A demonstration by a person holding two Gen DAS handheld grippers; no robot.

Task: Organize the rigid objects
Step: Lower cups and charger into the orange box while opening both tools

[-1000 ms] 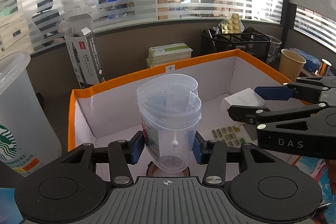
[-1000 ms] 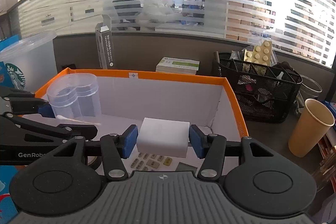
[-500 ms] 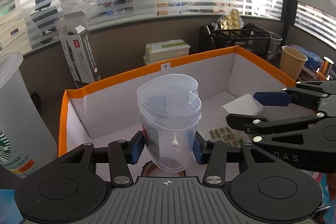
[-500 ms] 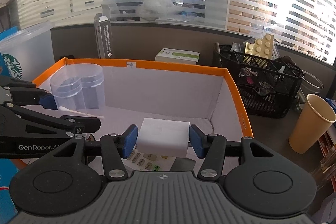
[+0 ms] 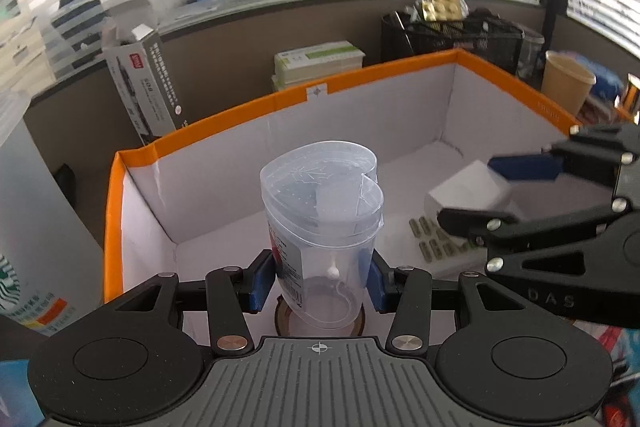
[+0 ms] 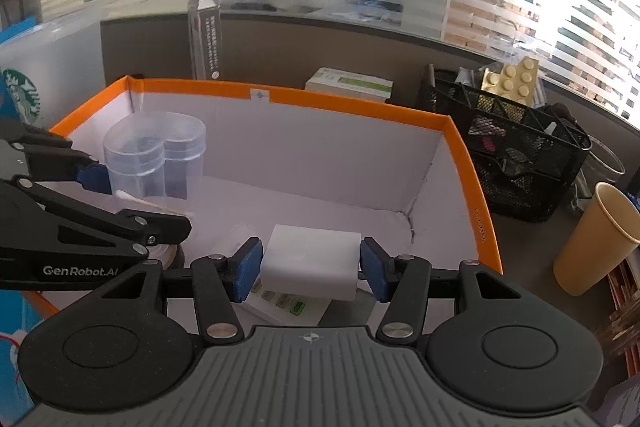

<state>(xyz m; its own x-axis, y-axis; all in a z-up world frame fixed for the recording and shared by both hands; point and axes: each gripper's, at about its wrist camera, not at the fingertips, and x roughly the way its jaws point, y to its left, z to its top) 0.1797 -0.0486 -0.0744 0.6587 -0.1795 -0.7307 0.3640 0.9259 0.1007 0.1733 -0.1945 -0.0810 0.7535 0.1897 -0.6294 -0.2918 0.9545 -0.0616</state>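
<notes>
My left gripper (image 5: 320, 277) is shut on a clear heart-shaped plastic container (image 5: 320, 211) with a cotton swab inside, held upright over the white box with an orange rim (image 5: 224, 117). The container also shows in the right wrist view (image 6: 156, 159). My right gripper (image 6: 310, 267) is shut on a white rectangular block (image 6: 310, 267), held inside the box near its right side; the block also shows in the left wrist view (image 5: 464, 189). A calculator (image 6: 284, 303) lies on the box floor under the block.
A round brown-rimmed object (image 5: 320, 323) lies on the box floor under the container. A Starbucks cup (image 5: 24, 211) stands left of the box. Behind it are a tall dark carton (image 5: 144, 83) and stacked boxes (image 5: 320, 63). A black mesh basket (image 6: 508, 155) and a paper cup (image 6: 600, 239) stand to the right.
Both grippers have moved lower and farther over the box with their loads still held. The right gripper's block has dropped closer to the calculator.
</notes>
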